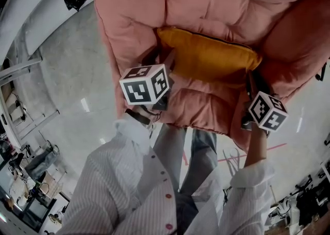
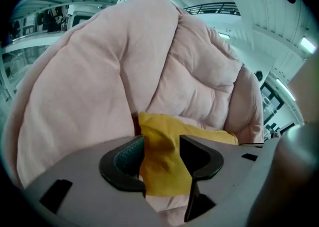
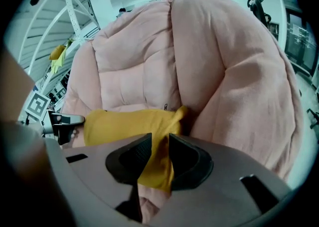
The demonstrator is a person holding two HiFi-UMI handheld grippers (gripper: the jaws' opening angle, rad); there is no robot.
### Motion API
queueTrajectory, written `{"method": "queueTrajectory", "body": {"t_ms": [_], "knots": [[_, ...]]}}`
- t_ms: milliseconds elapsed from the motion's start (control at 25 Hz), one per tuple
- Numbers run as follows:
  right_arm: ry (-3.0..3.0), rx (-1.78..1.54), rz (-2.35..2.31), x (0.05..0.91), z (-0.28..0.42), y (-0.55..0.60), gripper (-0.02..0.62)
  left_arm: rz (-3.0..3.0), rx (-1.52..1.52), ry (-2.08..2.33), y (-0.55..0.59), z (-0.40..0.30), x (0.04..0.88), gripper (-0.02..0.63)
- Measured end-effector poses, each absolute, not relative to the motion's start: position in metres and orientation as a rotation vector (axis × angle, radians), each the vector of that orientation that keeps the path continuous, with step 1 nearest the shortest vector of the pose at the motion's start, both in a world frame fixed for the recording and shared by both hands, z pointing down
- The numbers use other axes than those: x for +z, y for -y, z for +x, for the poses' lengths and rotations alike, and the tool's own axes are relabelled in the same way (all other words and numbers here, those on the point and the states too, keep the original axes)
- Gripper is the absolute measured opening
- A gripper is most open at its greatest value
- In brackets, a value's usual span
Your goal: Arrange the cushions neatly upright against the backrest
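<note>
A yellow cushion lies across the seat of a pink padded armchair, leaning against its backrest. My left gripper is at the cushion's left corner. In the left gripper view that yellow corner sits loosely between the widely parted jaws of the left gripper, which is open. My right gripper is at the cushion's right corner. In the right gripper view the right gripper stands narrow, pinching a fold of the yellow cushion.
The armchair's puffy arms rise on both sides of the seat. Pale polished floor surrounds the chair, with cluttered desks at the lower left. The person's striped sleeves fill the foreground. The left gripper's tip shows in the right gripper view.
</note>
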State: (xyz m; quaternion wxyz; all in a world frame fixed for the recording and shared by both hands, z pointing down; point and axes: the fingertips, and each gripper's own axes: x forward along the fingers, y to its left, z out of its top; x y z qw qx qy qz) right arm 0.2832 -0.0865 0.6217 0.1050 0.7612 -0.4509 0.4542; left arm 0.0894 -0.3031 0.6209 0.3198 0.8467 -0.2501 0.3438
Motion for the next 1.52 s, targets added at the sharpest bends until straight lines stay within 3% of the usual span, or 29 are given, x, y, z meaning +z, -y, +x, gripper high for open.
{"method": "queueTrajectory", "body": {"t_ms": [440, 1520], "knots": [[1.508, 1.262, 2.209, 0.58, 0.25, 0.115, 0.066, 2.29, 0.833, 0.647, 0.296, 0.075, 0.583, 0.216], [2.027, 0.777, 2.15, 0.264, 0.164, 0.063, 0.064, 2.582, 0.554, 0.425, 0.143, 0.088, 0.295, 0.215]]}}
